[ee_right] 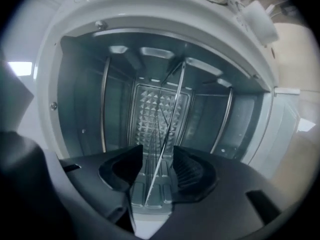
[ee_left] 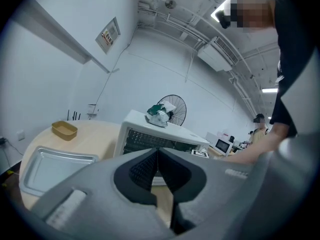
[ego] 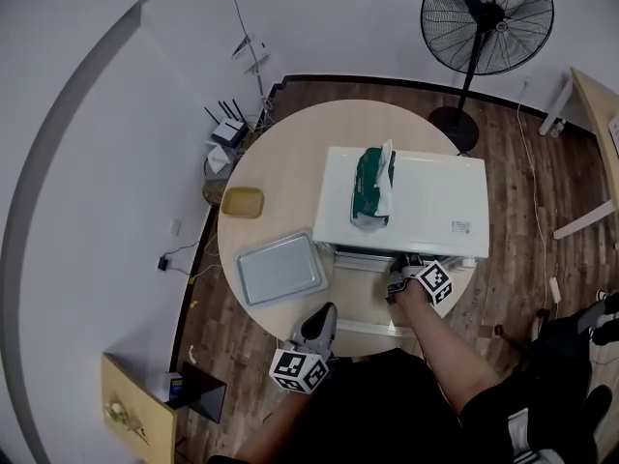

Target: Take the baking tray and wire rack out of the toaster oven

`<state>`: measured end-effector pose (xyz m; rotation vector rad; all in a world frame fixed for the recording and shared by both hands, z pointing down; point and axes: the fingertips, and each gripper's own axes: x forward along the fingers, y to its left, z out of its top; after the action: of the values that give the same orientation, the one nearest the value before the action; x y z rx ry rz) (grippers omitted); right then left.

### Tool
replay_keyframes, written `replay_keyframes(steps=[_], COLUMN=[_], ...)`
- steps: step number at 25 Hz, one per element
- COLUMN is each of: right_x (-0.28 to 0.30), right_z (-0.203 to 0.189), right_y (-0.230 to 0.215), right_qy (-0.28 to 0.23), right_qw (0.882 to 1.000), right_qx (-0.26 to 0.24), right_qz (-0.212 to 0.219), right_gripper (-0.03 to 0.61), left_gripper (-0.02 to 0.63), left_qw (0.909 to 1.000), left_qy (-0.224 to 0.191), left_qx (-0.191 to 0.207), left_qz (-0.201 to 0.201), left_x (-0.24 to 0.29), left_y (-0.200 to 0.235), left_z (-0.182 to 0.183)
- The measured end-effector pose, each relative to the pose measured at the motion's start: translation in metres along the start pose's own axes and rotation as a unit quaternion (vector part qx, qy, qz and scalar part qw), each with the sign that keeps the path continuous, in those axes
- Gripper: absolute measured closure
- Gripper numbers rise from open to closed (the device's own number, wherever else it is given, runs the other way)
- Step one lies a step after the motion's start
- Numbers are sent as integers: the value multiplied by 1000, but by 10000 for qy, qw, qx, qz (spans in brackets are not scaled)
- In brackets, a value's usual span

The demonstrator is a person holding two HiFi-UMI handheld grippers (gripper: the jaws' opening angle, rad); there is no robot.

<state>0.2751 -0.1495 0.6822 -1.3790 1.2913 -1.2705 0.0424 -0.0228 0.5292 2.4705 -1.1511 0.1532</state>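
Round pale table [ego: 280, 162] on dark wood floor [ego: 508, 143] — white wall [ego: 97, 162], black standing fan [ego: 486, 17]

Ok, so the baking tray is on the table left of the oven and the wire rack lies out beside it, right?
No. The baking tray is on the table left of the toaster oven, but the wire rack is not beside it: the right gripper view shows it inside the oven, its edge between the open jaws of the right gripper.

Matt grey metal baking tray [ego: 280, 268], shiny metal wire rack [ee_right: 166, 129], smooth pale wooden table [ego: 280, 153].
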Motion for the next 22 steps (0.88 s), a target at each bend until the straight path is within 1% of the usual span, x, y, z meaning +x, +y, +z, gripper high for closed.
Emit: replay_keyframes(steps=[2,7,9,10,11,13,14,18,22], right_x=[5,16,18,19,19,19,18,17,13], right_z=[2,2,3,3,3,2,2,1,-2], right_y=[1,3,4,4,3,3,3,2,1], right_qy=[-59,67,116,132,141,161,171,205,216], right_qw=[9999,9999,9997,9997,9996,9996,9995,9993,9994], right_qx=[98,-18,-71,-108,-141,-141,-100,59,60], right_qz=[71,149,198,199,186,199,232,314,252], right_gripper=[391,394,408,432,469,561,571,572,574], left_gripper=[595,595,596,595,595,595,596,596,595], left_qw=[10000,9998,9997,9996,9996,9995,9995,9996,9997], left_qy=[16,62,21,3,-6,-12,-13,-12,-29], left_qx=[31,28,57,61,60,58,59,50,30], left_qz=[54,180,235,258,279,299,297,279,255], left_x=[-3,-11,-14,-16,-17,-20,-21,-24,-27], left_y=[3,14,17,19,22,25,26,29,32], left_z=[-1,-6,-7,-6,-5,-4,-4,-5,-5])
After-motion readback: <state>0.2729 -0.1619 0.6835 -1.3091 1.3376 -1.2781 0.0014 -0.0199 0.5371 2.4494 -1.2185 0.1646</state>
